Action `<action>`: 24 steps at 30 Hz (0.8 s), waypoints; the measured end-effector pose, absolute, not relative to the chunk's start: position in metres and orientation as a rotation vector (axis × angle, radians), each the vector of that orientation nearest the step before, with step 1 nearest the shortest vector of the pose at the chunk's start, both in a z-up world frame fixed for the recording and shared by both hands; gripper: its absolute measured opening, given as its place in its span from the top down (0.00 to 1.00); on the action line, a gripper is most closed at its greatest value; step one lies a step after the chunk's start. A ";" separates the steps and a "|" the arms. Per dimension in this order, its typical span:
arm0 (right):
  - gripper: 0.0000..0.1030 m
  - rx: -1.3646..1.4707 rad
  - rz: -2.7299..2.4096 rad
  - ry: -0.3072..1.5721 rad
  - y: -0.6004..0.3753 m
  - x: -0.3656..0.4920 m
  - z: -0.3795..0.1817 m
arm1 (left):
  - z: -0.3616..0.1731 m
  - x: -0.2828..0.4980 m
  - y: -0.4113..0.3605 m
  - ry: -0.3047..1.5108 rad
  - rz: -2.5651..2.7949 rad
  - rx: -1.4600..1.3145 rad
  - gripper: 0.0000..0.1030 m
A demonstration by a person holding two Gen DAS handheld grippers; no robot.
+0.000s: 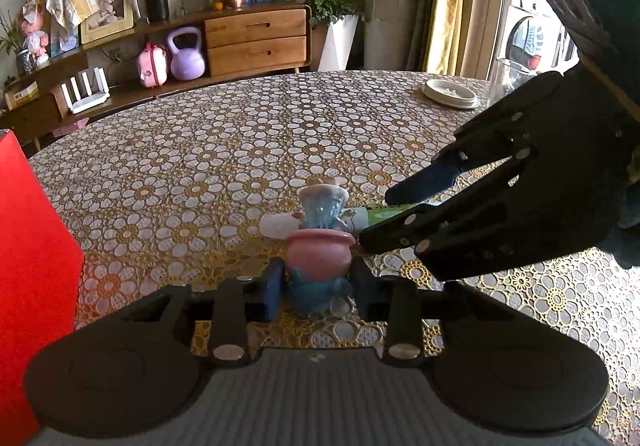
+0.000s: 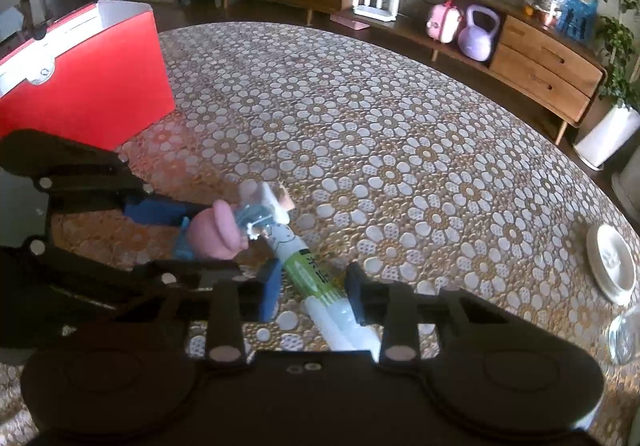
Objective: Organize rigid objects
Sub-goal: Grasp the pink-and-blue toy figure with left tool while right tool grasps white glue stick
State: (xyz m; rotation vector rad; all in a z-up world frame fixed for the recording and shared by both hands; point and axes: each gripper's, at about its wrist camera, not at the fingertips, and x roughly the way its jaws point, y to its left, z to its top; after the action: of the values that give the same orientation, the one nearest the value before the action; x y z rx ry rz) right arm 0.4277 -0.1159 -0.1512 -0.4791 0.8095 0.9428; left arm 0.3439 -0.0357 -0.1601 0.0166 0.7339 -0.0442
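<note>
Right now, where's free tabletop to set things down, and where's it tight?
Free: the wide middle of the table, between the red box and the white lid. Crowded: the near edge, where the left gripper closes on the pink-and-blue toy and the right gripper closes on the green-labelled tube beside it.

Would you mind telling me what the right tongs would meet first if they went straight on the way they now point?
Probably the tablecloth: the right tongs, shut on the tube, angle downward. The toy sits left of that line, though depth is unclear.
</note>
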 end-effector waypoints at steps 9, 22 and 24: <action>0.80 -0.392 0.770 0.830 -0.115 0.398 -0.150 | -0.157 0.332 -0.034 0.754 -0.017 0.055 0.68; 0.80 -0.245 0.588 0.875 -0.122 0.345 -0.133 | -0.136 0.289 -0.018 0.774 0.011 0.011 0.68; 0.80 -0.221 0.575 0.879 -0.124 0.335 -0.128 | -0.132 0.282 -0.016 0.770 0.009 0.006 0.68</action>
State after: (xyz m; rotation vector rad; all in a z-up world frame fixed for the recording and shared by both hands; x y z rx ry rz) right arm 0.3349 -0.1240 -0.1278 -0.2211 0.8786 0.5752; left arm 0.2819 -0.0162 -0.1316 0.0063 0.7703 0.0091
